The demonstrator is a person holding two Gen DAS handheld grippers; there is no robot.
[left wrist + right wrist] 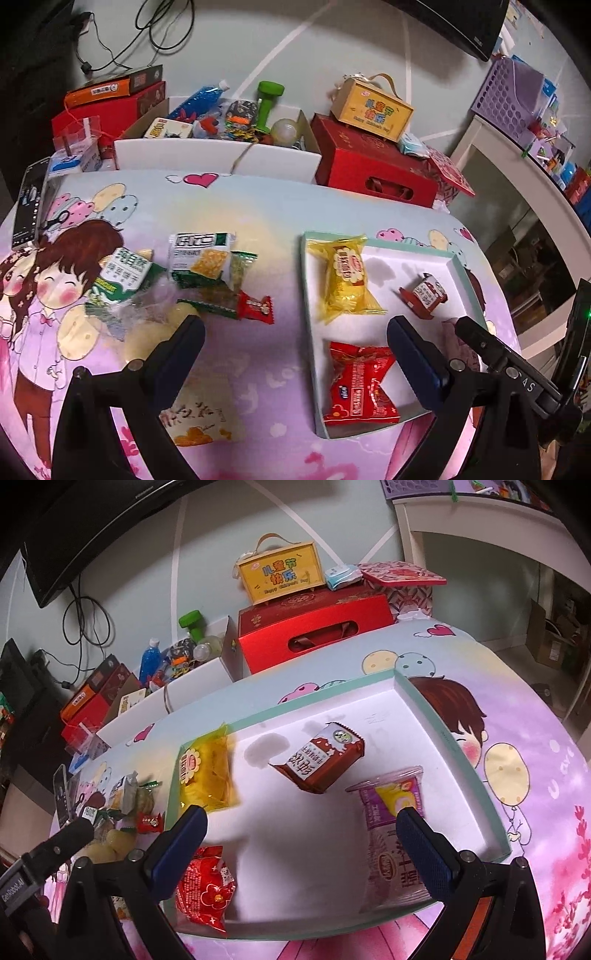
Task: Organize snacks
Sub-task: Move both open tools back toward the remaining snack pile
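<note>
Left gripper point(295, 332) spread empty, right gripper point(301, 821) spread over tray point(452, 738), purple packet point(395, 834) near rim

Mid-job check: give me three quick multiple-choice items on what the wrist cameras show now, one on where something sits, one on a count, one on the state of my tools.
1. Where is the yellow snack pack?
A. far-left corner of the tray
B. on the red gift box
C. loose on the tablecloth

2. How many snacks lie in the tray?
A. two
B. four
C. six

3. How are the left tool and right tool?
A. both shut on snacks
B. both open, holding nothing
C. left one shut on a snack

Answers: 1 A, it lies inside the rim there. 2 B: yellow, brown pack, purple pack, red pack. 3 B, both have wide gaps between the fingers.
</note>
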